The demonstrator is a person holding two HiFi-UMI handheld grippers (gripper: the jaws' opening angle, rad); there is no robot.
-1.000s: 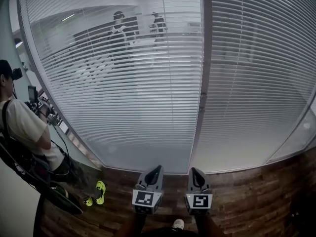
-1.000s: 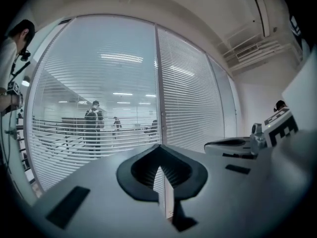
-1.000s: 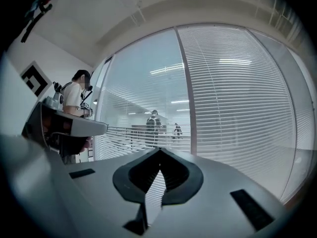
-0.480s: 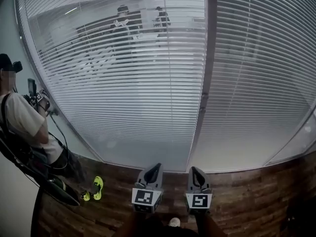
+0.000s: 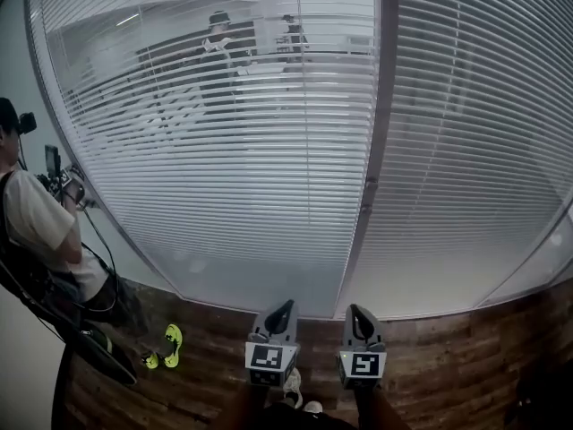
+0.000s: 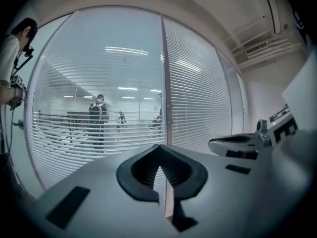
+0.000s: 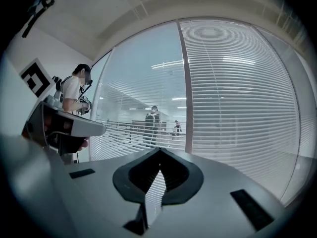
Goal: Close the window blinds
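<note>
Shifted slightly lower since a second ago: left gripper and right gripper, both pressed together, pinching nothing. Blinds straight ahead, well apart; slats see-through, figures visible beyond. Nothing closed yet, by the look of it; everything left.

Two grippers, two window blinds, one person holding a camera, two yellow-green shoes

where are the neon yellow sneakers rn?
Head view, lower left: the neon yellow sneakers sit on the dark wood-plank floor below the white-shirted person holding a camera, left of the left gripper.
</note>
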